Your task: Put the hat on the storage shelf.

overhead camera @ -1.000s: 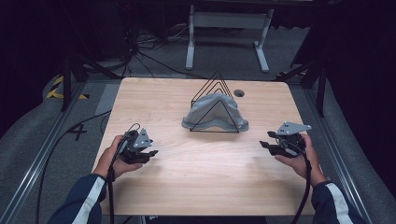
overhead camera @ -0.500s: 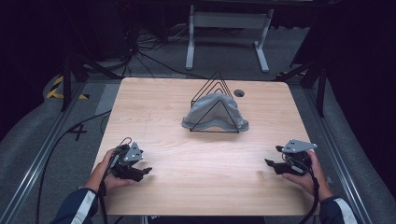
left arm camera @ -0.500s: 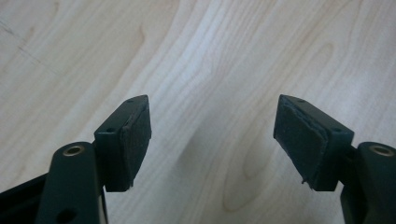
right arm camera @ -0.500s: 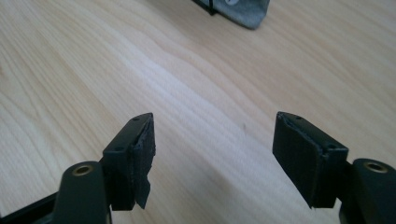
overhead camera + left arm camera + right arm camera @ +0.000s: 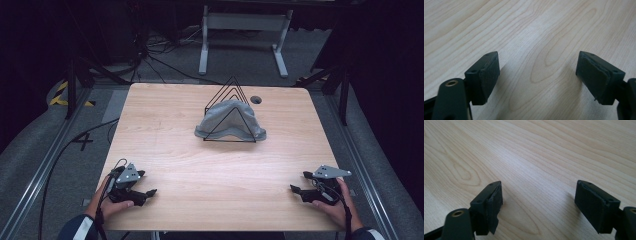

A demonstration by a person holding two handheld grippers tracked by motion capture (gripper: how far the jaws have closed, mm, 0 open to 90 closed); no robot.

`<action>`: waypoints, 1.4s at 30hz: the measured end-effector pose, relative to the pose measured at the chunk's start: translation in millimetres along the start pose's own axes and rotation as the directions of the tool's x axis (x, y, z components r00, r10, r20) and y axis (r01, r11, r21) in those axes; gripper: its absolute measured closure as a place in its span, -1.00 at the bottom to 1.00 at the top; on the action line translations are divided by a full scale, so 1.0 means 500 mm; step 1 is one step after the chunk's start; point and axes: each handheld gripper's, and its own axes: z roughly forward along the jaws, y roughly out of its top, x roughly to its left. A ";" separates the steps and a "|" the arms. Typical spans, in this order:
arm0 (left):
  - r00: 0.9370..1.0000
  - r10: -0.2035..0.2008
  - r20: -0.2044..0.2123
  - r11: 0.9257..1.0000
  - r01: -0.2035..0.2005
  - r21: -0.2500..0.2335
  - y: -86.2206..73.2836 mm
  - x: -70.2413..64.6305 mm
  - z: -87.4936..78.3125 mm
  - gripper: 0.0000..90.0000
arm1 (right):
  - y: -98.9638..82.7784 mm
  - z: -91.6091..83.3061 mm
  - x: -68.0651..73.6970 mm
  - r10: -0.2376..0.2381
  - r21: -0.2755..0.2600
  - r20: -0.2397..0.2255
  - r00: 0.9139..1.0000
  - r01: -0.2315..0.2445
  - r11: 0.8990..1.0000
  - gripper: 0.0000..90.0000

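A grey cloth (image 5: pixel 227 121) is draped over a black wire rack (image 5: pixel 230 98) at the middle back of the wooden table (image 5: pixel 215 165). My left gripper (image 5: pixel 145 186) rests low at the table's front left, held in a hand, far from the cloth. Its jaws have just been opening and stand wide apart over bare wood (image 5: pixel 537 72), nothing between them. My right gripper (image 5: pixel 299 184) sits at the front right, also low over the wood. Its jaws have just been opening too, with only bare tabletop (image 5: pixel 537 197) between the pads.
A small round hole (image 5: pixel 256 100) is in the table just behind the rack. Beyond the table's far edge stand a white frame's legs (image 5: pixel 240 35) and cables on the dark floor. Rails run along both sides of the table.
Both hands have drawn back toward the table's front edge and sunk lower, and the jaws of both grippers have spread wider. The cloth and rack have not moved.
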 end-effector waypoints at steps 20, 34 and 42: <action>1.000 -0.013 -0.022 1.000 0.013 0.002 -0.001 -0.002 0.000 -0.65 | -0.002 0.001 -0.004 0.038 -0.007 0.041 0.998 -0.038 0.999 -0.55; 1.000 -0.016 -0.022 1.000 0.016 0.003 -0.001 -0.001 0.000 -0.67 | -0.002 0.001 -0.005 0.038 -0.007 0.043 0.998 -0.038 0.999 -0.55; 1.000 -0.015 -0.022 1.000 0.015 0.004 -0.001 -0.001 0.001 -0.68 | -0.002 0.000 -0.005 0.040 -0.008 0.044 0.998 -0.039 0.999 -0.55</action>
